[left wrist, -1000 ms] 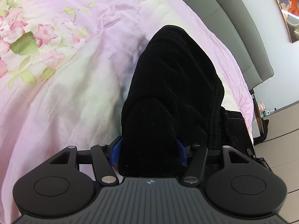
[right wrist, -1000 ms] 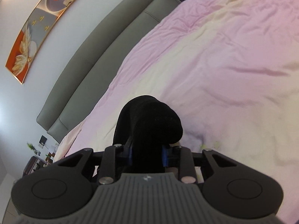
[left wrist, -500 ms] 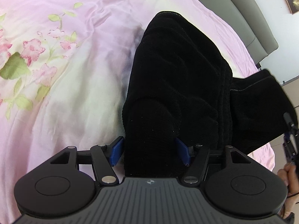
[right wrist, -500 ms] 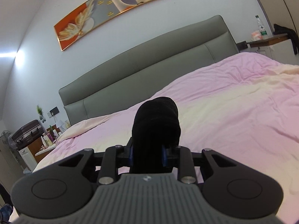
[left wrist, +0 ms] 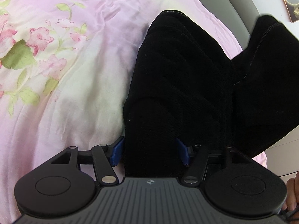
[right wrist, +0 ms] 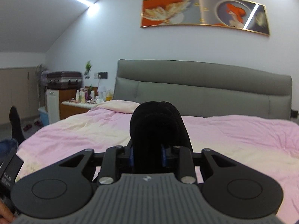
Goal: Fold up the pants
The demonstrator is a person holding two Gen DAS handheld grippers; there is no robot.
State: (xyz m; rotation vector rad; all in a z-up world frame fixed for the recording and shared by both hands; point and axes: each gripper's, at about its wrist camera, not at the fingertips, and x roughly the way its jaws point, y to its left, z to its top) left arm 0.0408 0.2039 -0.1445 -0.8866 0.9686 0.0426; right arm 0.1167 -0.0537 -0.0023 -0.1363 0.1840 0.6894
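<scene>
The black pants [left wrist: 179, 85] run from between the left gripper [left wrist: 150, 150]'s blue fingers [left wrist: 116, 151] out over the pink floral bedspread [left wrist: 56, 74], with another bunch wedged between the right gripper [right wrist: 147, 156]'s fingers [right wrist: 163, 155] above the bed. Since half a second ago, the right-hand portion has risen higher beside the left one, and the right gripper now faces the grey headboard [right wrist: 205, 85] squarely. Both pairs of fingers stand partly apart, clamped on thick folds of the fabric.
</scene>
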